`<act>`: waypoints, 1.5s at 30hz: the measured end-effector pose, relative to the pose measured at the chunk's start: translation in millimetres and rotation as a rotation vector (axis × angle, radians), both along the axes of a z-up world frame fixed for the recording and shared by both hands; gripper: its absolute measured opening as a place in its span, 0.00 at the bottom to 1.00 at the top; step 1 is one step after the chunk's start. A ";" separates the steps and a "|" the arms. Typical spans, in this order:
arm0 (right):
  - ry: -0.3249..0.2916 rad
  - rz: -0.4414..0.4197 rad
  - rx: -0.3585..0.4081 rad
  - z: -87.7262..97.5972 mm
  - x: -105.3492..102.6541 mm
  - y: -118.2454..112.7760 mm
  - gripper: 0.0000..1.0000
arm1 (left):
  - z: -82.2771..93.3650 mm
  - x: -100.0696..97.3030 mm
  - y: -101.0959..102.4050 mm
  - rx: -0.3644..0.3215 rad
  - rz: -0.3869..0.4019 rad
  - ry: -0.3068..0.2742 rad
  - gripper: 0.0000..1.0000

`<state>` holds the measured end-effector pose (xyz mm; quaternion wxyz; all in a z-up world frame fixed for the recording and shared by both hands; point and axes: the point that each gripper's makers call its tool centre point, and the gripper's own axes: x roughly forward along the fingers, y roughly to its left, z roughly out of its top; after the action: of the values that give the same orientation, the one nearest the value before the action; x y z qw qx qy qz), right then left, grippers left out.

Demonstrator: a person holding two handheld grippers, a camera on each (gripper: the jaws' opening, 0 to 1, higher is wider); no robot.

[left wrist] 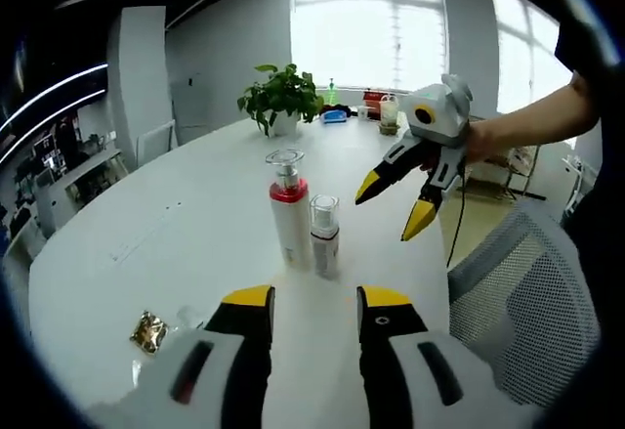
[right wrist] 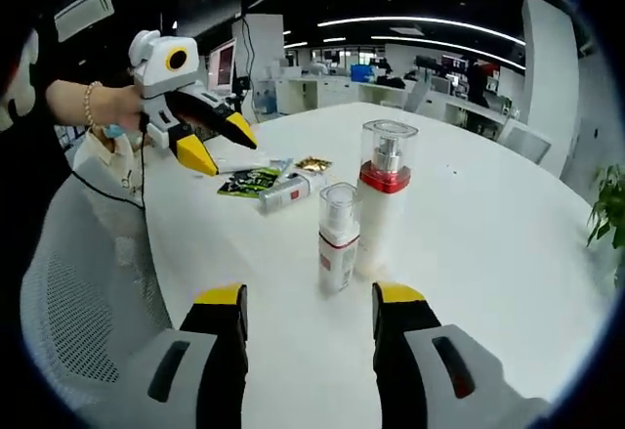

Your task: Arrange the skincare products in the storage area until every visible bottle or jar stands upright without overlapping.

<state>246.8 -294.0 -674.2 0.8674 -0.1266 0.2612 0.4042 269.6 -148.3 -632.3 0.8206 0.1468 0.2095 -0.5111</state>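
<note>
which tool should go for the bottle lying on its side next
Left. In the right gripper view the left tool hangs close beside the lying bottle; the right tool sits farther off, beyond the tall bottle.

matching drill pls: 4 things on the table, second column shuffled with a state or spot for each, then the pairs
Things:
1. tall bottle
2. short bottle
3. tube
4. gold sachet

States or places:
A. lying on its side, next to a green packet
B. upright, red band under a clear cap
C. flat on the table, beside the left gripper
D. upright, clear cap, close beside a taller one

Pairs: 1-B, 2-D, 3-A, 4-C

Both the left gripper and the right gripper have their fingers apart and hold nothing.
</note>
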 end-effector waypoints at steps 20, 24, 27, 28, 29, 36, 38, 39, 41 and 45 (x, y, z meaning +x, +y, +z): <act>-0.052 -0.007 0.015 20.4 1.2 2.7 0.51 | 20.2 -7.6 7.2 -0.017 0.040 -0.029 0.27; -0.054 -0.019 0.028 21.8 -1.3 1.0 0.52 | 15.2 -11.1 12.0 0.002 0.047 -0.022 0.27; -0.052 -0.022 0.027 21.0 -6.9 1.5 0.52 | 15.4 -13.3 13.6 0.003 0.051 -0.020 0.27; -0.052 -0.024 0.027 21.1 -7.7 1.0 0.52 | 16.1 -14.1 14.1 0.004 0.053 -0.022 0.27; -0.053 -0.028 0.031 22.0 -9.2 0.6 0.52 | 17.0 -15.1 14.4 0.004 0.054 -0.023 0.27; -0.062 -0.041 0.050 26.4 -16.4 2.4 0.54 | 22.7 -23.4 16.8 -0.005 0.065 -0.027 0.27; -0.064 -0.043 0.052 28.2 -18.8 3.9 0.55 | 24.5 -25.9 18.2 -0.012 0.071 -0.027 0.28; -0.066 -0.043 0.052 28.9 -19.8 4.7 0.56 | 24.7 -25.1 19.5 -0.015 0.077 -0.026 0.28; -0.067 -0.045 0.052 29.4 -20.1 5.1 0.58 | 25.7 -27.5 22.0 -0.024 0.086 -0.023 0.28; -0.071 -0.046 0.052 32.5 -26.7 9.7 0.62 | 28.1 -34.3 28.7 -0.038 0.114 -0.021 0.32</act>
<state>220.0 -284.3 -641.6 0.8881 -0.1121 0.2226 0.3862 235.3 -119.6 -604.2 0.8531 0.1242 0.1992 -0.4659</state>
